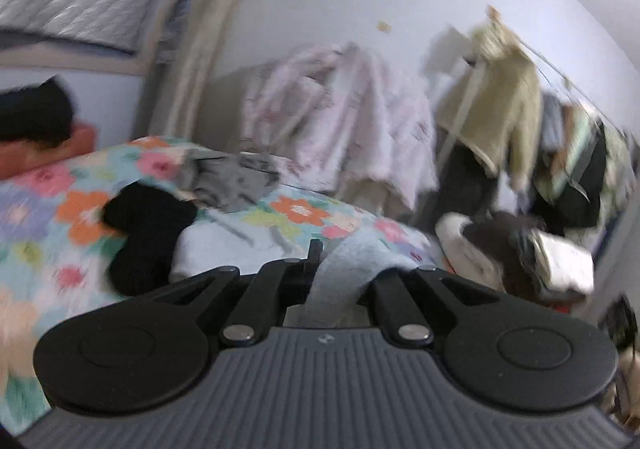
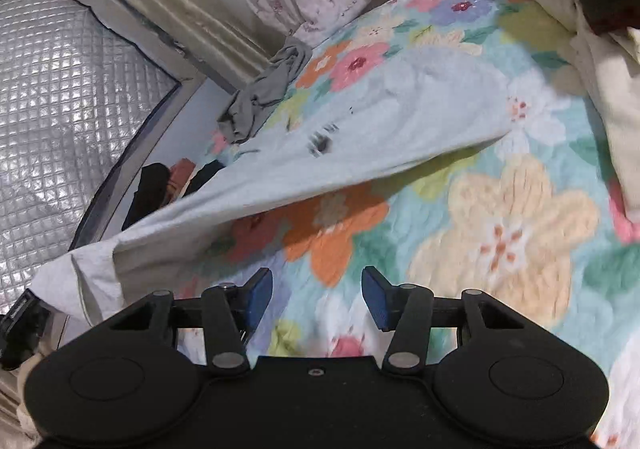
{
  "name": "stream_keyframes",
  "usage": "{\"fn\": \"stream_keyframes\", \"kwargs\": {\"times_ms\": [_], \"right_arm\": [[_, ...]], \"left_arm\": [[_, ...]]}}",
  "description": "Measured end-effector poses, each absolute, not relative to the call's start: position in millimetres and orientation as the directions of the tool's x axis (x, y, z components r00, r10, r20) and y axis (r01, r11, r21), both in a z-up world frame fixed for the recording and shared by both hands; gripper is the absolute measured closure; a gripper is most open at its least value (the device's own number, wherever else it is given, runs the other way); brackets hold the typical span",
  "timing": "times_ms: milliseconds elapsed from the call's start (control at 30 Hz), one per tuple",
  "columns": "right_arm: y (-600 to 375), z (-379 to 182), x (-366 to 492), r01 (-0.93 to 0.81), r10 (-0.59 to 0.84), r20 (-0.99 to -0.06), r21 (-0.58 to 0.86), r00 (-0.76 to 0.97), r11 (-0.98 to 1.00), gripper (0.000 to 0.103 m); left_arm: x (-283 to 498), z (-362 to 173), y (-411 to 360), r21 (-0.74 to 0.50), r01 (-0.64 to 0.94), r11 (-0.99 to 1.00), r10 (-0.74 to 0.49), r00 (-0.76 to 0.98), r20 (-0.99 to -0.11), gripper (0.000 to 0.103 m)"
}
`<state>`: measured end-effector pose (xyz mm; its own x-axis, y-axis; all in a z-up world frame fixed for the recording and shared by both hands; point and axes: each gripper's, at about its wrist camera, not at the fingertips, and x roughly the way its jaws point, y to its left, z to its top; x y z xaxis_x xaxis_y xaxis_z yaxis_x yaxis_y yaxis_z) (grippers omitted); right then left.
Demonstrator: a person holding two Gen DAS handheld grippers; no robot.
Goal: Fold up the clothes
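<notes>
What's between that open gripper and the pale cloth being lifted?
Only bare floral bedspread lies between the right gripper and the lifted pale blue garment, as the right wrist view shows.

We are seeing soft, even indoor daylight in both views, without harsh glare. Motion blur is smearing the floral quilted bedspread (image 1: 48, 217) and the hanging beige jacket (image 1: 508, 105) in the left view. Fisheye distortion is bending the edges. The pale blue cotton garment (image 2: 400, 121) is casting a soft shadow; the silver quilted window panel (image 2: 60, 97) is glinting faintly.

Black tongs (image 2: 317, 295), blue pads (image 2: 376, 299)
</notes>
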<state>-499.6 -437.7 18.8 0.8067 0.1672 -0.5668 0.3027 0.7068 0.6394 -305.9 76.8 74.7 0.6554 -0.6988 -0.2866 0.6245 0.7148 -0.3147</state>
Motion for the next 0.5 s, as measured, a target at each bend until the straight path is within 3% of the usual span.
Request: {"fn": "stream_keyframes", "kwargs": {"times_ms": [133, 233, 367, 500], "right_arm": [[-434.4, -4.9, -492.0, 0.383, 0.097, -0.645, 0.561, 0.758, 0.734, 0.046], [-445.5, -34.8, -469.4, 0.449, 0.067, -0.642, 0.602, 0.764, 0.66, 0.045], [-451.9, -52.9, -440.7, 0.494, 0.012, -0.618, 0.64, 0.786, 0.589, 0.045], [-428.0, -45.1, -411.5, 0.541, -0.144, -0.654, 0.46, 0.743, 0.704, 0.044]], "left_arm": [[-297.0, 34.1, 78.6, -0.397, 0.546, 0.738, -0.674, 0.623, -0.396, 0.1], [-278.9, 2.9, 66.0, -0.479, 0.492, 0.726, -0.687, 0.524, -0.503, 0.1], [-273.4, 6.3, 67.6, -0.389, 0.486, 0.783, -0.622, 0.596, -0.507, 0.1], [-251.9, -2.0, 70.4, -0.379, 0.449, 0.809, -0.588, 0.626, -0.512, 0.1]]}}
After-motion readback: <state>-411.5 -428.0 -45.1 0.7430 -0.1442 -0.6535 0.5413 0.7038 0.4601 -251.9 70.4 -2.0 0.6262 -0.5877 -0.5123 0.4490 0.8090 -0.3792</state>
